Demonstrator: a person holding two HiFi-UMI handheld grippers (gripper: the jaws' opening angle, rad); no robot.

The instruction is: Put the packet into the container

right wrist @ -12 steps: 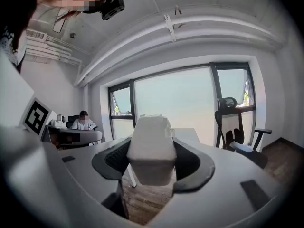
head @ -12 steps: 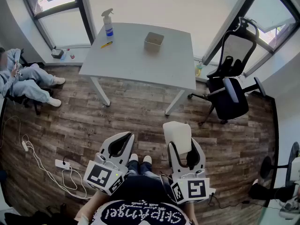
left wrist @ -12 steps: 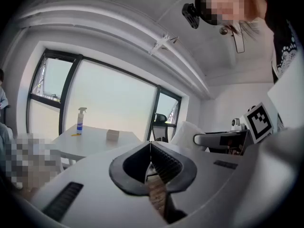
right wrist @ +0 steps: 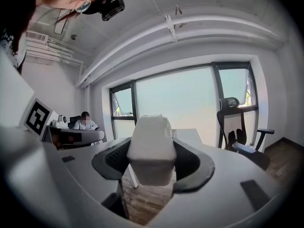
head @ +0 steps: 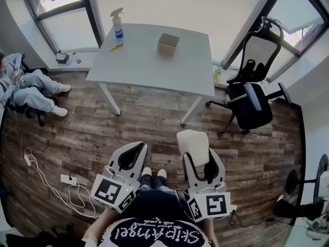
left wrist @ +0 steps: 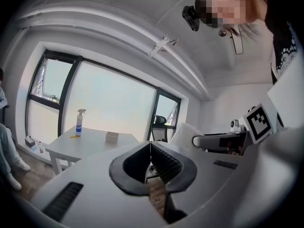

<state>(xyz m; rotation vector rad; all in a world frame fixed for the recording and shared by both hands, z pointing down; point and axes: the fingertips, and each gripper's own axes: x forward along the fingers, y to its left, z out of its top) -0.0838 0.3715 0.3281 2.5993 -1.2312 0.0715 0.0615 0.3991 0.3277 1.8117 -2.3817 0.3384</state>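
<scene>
A white packet (head: pixel 192 142) sits clamped between the jaws of my right gripper (head: pixel 195 151). In the right gripper view the packet (right wrist: pixel 150 145) fills the gap between the pads and sticks out past the right gripper (right wrist: pixel 150 161). My left gripper (head: pixel 134 151) hangs beside it at the same height, shut and empty; its tips meet in the left gripper view (left wrist: pixel 150 144). The small tan container (head: pixel 168 43) stands on the grey table (head: pixel 149 66), well ahead of both grippers, and also shows as a small box (left wrist: pixel 111 137).
A blue spray bottle (head: pixel 117 23) and a yellow pen (head: pixel 116 48) lie at the table's far left. Two black office chairs (head: pixel 254 94) stand right of the table. A seated person (head: pixel 23 84) is at the far left. Cables and a power strip (head: pixel 68 180) lie on the wood floor.
Both grippers have edged slightly forward towards the table, the packet still in the right one. Little else has shifted.
</scene>
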